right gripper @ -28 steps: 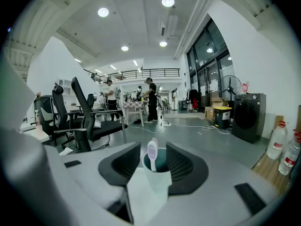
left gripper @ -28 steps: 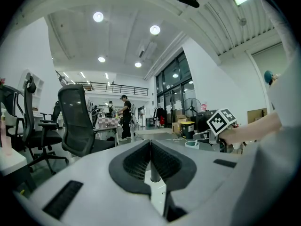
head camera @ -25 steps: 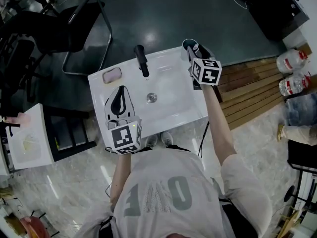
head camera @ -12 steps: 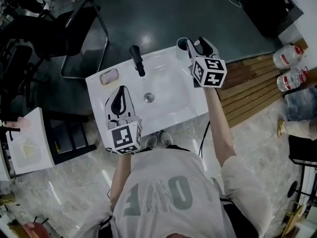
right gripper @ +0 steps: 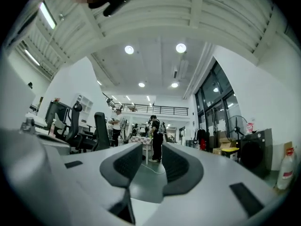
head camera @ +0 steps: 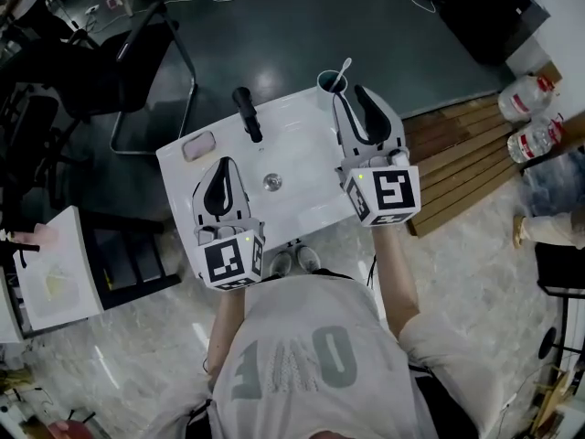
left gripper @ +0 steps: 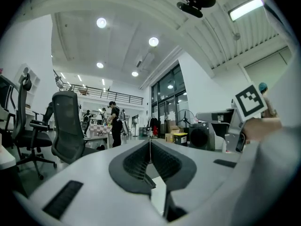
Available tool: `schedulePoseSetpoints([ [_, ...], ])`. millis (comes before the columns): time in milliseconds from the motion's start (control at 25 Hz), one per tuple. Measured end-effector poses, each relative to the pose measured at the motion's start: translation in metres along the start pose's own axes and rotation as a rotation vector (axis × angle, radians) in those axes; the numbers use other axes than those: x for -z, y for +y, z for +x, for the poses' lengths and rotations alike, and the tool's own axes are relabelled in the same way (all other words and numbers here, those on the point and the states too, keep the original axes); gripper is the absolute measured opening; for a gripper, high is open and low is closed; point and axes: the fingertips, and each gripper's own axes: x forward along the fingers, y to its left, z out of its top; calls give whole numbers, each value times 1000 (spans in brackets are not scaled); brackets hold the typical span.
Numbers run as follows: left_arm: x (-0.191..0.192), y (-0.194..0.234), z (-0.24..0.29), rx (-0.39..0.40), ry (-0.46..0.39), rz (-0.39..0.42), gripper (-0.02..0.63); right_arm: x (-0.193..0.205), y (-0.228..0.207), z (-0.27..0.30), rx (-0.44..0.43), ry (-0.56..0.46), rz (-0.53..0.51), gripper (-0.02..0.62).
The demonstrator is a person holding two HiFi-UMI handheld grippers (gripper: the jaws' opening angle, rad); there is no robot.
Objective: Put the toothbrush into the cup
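The toothbrush (head camera: 342,68) stands in the dark cup (head camera: 329,83) at the far right corner of the white sink (head camera: 311,167), its pale end leaning out to the right. Just short of the cup, above the sink's right edge, my right gripper (head camera: 353,99) is open; its jaws have just been closing with nothing between them. In the right gripper view the right gripper (right gripper: 151,150) shows a clear gap and points level into the room. My left gripper (head camera: 222,165) hovers over the sink's near left side. In the left gripper view its pads meet, so the left gripper (left gripper: 149,145) is shut and empty.
A black faucet (head camera: 244,113) stands at the sink's back, a pink soap (head camera: 198,144) at its far left, and a drain (head camera: 271,182) in the basin. An office chair (head camera: 119,62) is behind, a wooden pallet (head camera: 462,167) and water bottles (head camera: 528,117) to the right.
My right gripper has drawn back from the cup toward me and risen, leaving the toothbrush standing in the cup. The left gripper has lifted slightly.
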Motion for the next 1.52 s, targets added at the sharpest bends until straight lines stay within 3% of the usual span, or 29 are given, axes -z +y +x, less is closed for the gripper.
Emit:
schedulePoseSetpoints([
  [240,-24,-5,-6,16,-66,6,28,-13,55,-51,-31,-58,-64,76],
  [440,-28,-6,-9,22,-84,3,26,8,73,-65,-40,-23,8,49],
  [720,-29,-5,-11,23,-83,10,28,35,79,-73,-42,65,72,35],
  [1520,-30,-1,-16,31,-89,0,28,37,78,-76,-14,81,96,32],
])
